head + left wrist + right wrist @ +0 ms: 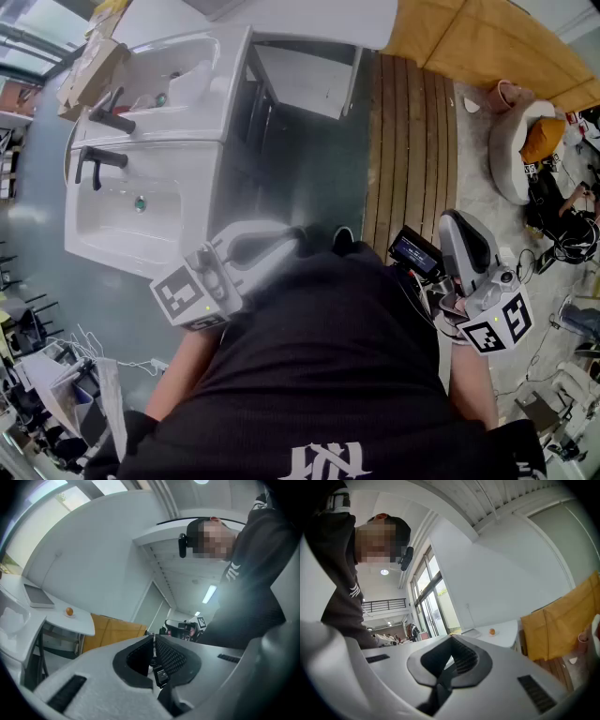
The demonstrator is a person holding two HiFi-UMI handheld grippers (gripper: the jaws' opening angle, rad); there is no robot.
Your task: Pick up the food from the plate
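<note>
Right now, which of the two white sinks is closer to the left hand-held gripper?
The lower sink in the head view, just beside the left hand-held gripper; the other sink sits beyond it, by the cardboard box.

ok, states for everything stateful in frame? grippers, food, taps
left gripper: shut, nothing between the jaws.
right gripper: shut, empty.
food: sitting on the white table, untouched, well away from both grippers.
taps: no water seen running.
</note>
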